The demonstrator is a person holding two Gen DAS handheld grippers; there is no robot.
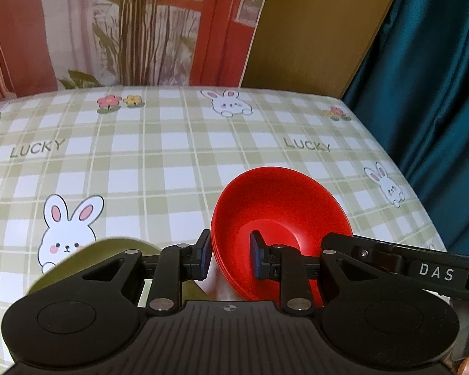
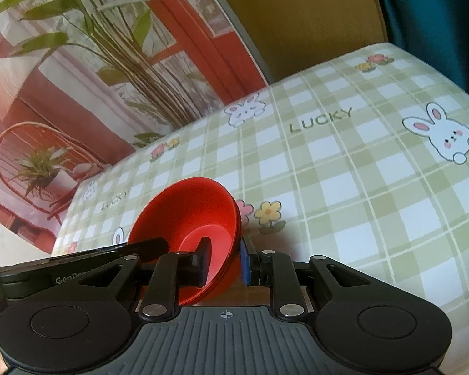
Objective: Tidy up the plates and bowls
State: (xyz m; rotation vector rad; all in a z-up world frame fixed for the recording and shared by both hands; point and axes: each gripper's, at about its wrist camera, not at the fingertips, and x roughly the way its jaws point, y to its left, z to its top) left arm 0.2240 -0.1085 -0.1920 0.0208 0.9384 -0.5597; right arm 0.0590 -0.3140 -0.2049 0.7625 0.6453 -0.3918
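Left gripper [image 1: 229, 257], lower centre of its view: jaws closed on the near rim of the red bowls [image 1: 281, 215], one pad inside, one outside. Right gripper [image 2: 223, 261], lower centre: likewise clamped on the opposite rim of the same nested stack [image 2: 190, 218]. Stack tilted, held between both above the checked tablecloth [image 1: 172, 156]. Likely light, stiff, smooth plastic; slippery, so rim grip suits. Green plate [image 1: 109, 250]: lower left, partly hidden.
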